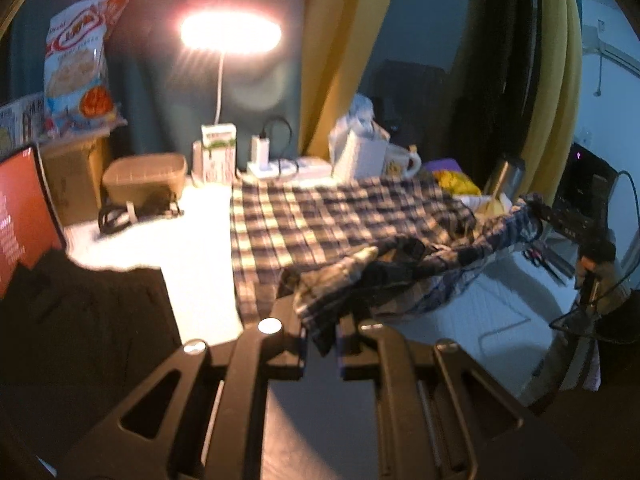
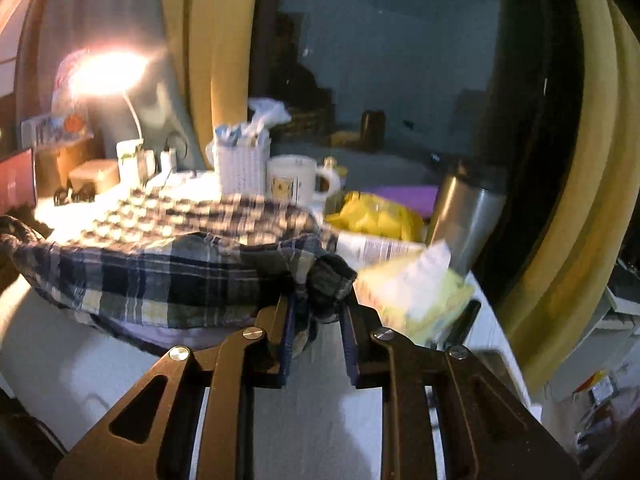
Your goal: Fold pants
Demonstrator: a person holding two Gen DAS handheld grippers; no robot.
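Observation:
Plaid pants (image 1: 320, 232) lie spread on the white table (image 1: 188, 248), with the near edge lifted off it. My left gripper (image 1: 322, 332) is shut on a bunched corner of the pants at bottom centre. The lifted edge stretches right to my right gripper, seen far right in the left wrist view (image 1: 536, 212). In the right wrist view my right gripper (image 2: 318, 312) is shut on the other bunched corner of the pants (image 2: 160, 276), held above the table. The cloth sags between the two grippers.
A lit desk lamp (image 1: 230, 32), a carton (image 1: 218, 152), a power strip (image 1: 288, 168), a white basket (image 2: 242, 164), a mug (image 2: 292, 180), a steel flask (image 2: 464, 216) and a yellow bag (image 2: 376, 216) crowd the table's back. A tissue pack (image 2: 416, 292) lies right. Dark cloth (image 1: 80, 320) lies left.

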